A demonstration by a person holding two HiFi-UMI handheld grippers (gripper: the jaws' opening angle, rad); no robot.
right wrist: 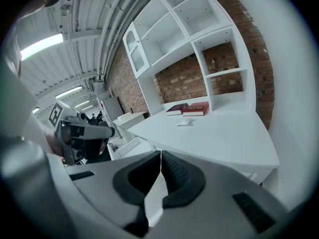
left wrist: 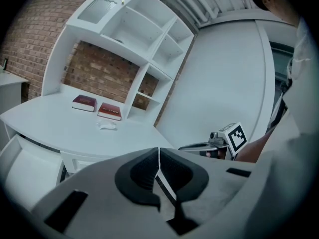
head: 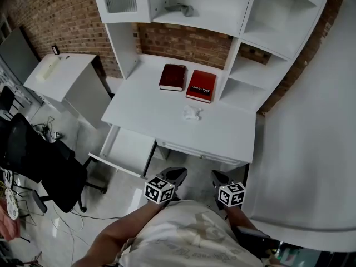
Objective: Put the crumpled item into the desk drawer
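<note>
Left gripper (head: 177,174) and right gripper (head: 219,177) hover in my hands, jaws together, empty, short of the desk (head: 156,110); crumpled item (head: 192,113) lies on it by the books (head: 173,77), and if I open late I may shove it away from the open drawer (head: 129,149).

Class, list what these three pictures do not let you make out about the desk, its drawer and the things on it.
Crumpled item: too small in all three views to tell its material.
Open drawer: head view, its rear part lies hidden under the desktop.
Right-hand red book: head view, cover print too small to read.
Grey thing on the top shelf: head view, too small to identify.
</note>
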